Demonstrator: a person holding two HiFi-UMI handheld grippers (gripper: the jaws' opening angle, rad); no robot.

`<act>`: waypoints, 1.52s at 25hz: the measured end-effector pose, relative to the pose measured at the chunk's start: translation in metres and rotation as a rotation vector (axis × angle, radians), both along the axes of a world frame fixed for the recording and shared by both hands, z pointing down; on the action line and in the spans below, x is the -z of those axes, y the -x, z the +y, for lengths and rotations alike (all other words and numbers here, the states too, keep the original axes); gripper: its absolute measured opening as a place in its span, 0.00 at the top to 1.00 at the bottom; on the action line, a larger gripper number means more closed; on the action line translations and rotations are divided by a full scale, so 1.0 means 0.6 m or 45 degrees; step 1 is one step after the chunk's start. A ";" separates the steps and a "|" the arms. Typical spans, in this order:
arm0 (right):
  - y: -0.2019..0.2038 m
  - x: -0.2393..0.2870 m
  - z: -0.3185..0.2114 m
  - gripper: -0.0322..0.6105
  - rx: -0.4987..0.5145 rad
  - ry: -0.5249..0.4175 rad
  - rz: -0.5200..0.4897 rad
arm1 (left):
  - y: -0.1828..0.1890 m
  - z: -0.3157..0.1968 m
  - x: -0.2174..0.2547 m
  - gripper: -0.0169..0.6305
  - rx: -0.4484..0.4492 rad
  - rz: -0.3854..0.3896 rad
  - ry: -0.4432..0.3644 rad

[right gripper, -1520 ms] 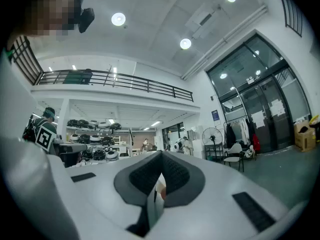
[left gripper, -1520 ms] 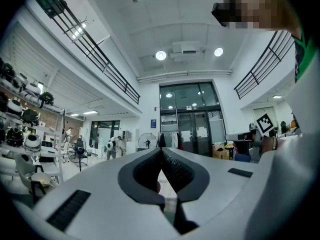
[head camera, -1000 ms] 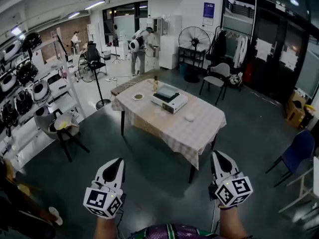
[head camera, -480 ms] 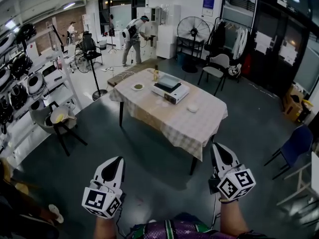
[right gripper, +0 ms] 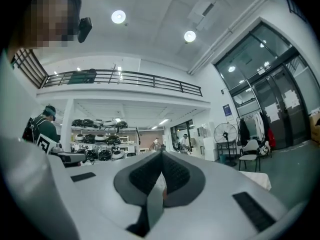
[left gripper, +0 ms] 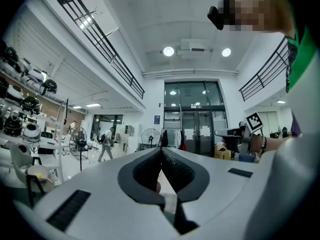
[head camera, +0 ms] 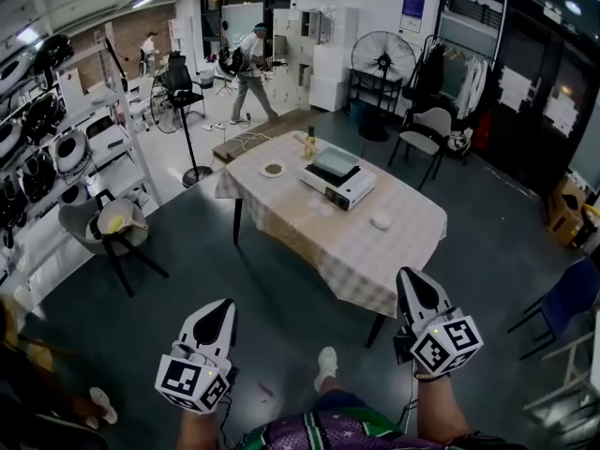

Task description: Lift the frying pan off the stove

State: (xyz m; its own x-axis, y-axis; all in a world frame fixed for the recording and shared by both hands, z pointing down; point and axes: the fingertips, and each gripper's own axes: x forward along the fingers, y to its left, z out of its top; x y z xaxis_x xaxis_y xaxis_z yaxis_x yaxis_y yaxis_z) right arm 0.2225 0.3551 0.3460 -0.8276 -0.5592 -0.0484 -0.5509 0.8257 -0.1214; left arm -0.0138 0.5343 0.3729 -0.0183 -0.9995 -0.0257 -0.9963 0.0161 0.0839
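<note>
Far ahead in the head view stands a table with a checked cloth [head camera: 356,251]. On it lies a white stove [head camera: 339,187] with a flat grey thing [head camera: 336,164] on top, too small to tell apart as a pan. My left gripper [head camera: 222,306] [left gripper: 161,149] and right gripper [head camera: 410,277] [right gripper: 161,154] are held low, well short of the table. Both are shut with nothing between the pads. The two gripper views look out over the room, not at the stove.
On the table are also a bottle [head camera: 309,143], a small plate [head camera: 273,169] and a white bowl [head camera: 381,220]. A chair [head camera: 112,228] and shelves of helmets [head camera: 42,148] stand left, a blue chair [head camera: 567,293] right, fans [head camera: 382,68] and a person [head camera: 248,64] behind.
The table has drawn nearer and shifted right in the head view. A white shoe has stepped into sight below. Both grippers keep their place and stay shut.
</note>
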 end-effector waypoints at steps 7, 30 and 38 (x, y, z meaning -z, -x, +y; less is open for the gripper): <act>0.114 0.018 -0.292 0.94 0.123 -0.043 -0.067 | 0.072 -0.287 0.028 0.94 0.021 -0.053 -0.030; 0.273 0.017 -0.932 0.94 0.018 0.056 -0.104 | 0.261 -1.078 0.055 0.94 -0.276 -0.134 0.009; 0.350 0.020 -0.993 0.94 -0.039 0.033 -0.067 | 0.301 -1.206 0.038 0.49 -0.602 -0.287 0.046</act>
